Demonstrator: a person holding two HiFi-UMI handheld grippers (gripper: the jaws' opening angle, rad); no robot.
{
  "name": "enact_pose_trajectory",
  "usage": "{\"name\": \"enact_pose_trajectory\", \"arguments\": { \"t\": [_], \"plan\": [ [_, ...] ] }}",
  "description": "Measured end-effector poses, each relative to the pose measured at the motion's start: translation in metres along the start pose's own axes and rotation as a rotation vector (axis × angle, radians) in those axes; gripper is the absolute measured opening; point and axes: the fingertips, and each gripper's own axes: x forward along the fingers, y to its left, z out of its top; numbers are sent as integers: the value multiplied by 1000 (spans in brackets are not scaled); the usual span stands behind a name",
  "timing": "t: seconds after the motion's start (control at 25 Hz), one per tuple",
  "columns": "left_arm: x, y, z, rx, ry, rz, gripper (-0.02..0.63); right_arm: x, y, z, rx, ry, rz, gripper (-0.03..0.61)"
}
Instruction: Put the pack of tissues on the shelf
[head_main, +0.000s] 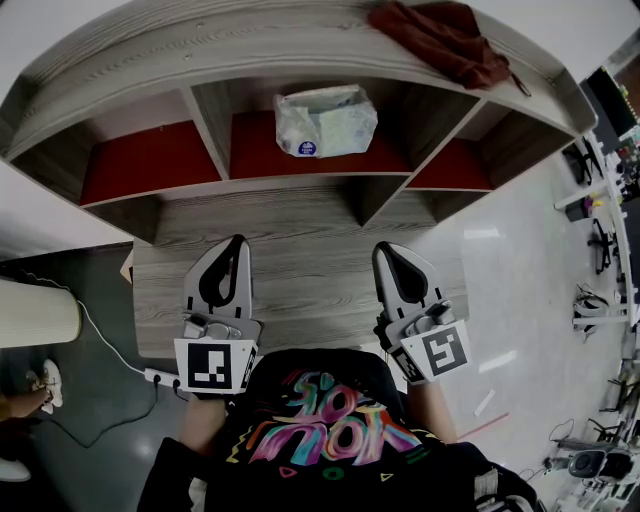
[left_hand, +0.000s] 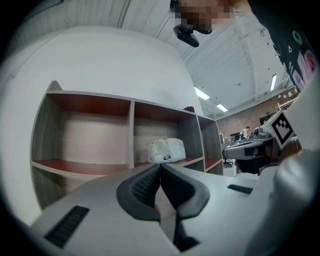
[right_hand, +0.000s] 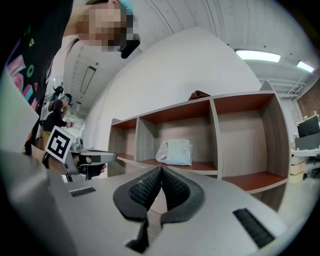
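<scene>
pack of tissues (head_main: 325, 122): on shelf (head_main: 300, 186), ahead of both | left gripper (head_main: 238, 241), right gripper (head_main: 384, 249): closed

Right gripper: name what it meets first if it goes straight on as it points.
Probably the pack of tissues in the middle compartment of the shelf: the right gripper lines up with it. Depth is unclear; the shelf's front edge may come first.

The shelf (head_main: 290, 215) is finished in matt grey wood grain. The pack of tissues (head_main: 325, 122) is wrapped in crinkled, glossy plastic. At one o'clock, rumpled cloth (head_main: 440, 40) is seen.
</scene>
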Motion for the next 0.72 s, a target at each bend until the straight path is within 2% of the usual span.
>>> {"name": "enact_pose_trajectory", "arguments": {
  "t": [0.12, 0.24, 0.4, 0.72],
  "plan": [
    [0, 1, 2, -24, -8, 9, 25, -3, -2, -5, -11, 23, 4, 15],
    [-2, 6, -4, -6, 2, -1, 25, 3, 2, 0, -6, 2, -3, 15],
    [-1, 7, -7, -2, 10, -7, 25, 1, 1, -7, -14, 26, 4, 15],
    [5, 8, -5, -48, -8, -2, 25, 8, 1, -2, -11, 10, 0, 15]
  ]
}}
